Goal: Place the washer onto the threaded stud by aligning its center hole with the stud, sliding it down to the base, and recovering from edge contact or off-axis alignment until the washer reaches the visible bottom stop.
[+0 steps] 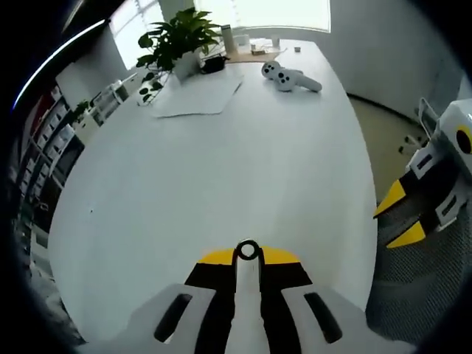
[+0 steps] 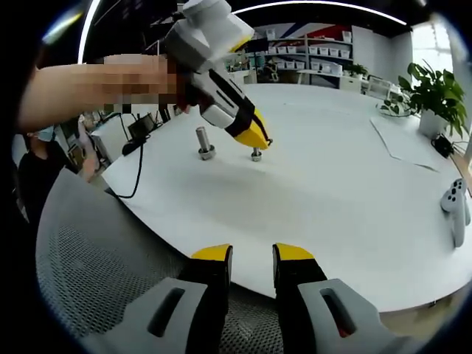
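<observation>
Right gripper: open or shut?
Open. In the right gripper view, the right gripper shows a clear gap between its yellow-tipped jaws, holding nothing.

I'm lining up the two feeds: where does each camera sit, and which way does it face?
Left gripper view: on the left tongs, shut on a washer, facing a plant and controllers.
Right gripper view: on the open right tongs, facing two studs.
Shared: white table, plant, controllers, each other's tongs.

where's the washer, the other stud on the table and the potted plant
washer [image 1: 248,251]: left gripper view, on its ring, at the left gripper's closed tips.
free-standing stud [image 2: 204,141]: right gripper view, on its upright shaft.
potted plant [image 1: 177,40]: left gripper view, on its leaves.
</observation>
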Tool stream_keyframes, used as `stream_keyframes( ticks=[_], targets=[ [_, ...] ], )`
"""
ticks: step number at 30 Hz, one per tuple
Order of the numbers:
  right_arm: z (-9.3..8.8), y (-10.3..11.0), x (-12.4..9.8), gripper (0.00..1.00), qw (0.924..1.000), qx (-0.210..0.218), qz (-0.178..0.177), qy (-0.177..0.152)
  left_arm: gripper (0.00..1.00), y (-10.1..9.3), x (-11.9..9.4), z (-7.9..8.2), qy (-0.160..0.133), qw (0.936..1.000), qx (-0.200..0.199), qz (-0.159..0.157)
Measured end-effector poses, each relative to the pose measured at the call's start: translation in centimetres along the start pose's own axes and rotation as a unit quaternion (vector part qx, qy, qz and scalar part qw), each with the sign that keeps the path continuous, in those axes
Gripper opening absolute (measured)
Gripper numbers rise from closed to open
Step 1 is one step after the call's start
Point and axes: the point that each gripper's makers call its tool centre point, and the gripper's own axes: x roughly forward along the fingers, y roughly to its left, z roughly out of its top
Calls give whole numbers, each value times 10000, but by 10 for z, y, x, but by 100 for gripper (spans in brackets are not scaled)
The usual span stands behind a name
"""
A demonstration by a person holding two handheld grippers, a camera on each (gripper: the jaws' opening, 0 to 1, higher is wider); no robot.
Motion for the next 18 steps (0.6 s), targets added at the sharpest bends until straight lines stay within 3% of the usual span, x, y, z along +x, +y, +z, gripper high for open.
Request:
stream_keyframes(
  ticks=[4,11,18],
  targets=[
    [0,0,0,24,10000,-6,13,10,8,12,-11,-7,119,9995,180,226],
    [0,1,0,24,10000,-7,14,19,8,30,-13,-22,400,9978,338,418],
    [-1,1,0,24,10000,0,2,26,8,39,-4,-20,477,9976,313,390]
  ],
)
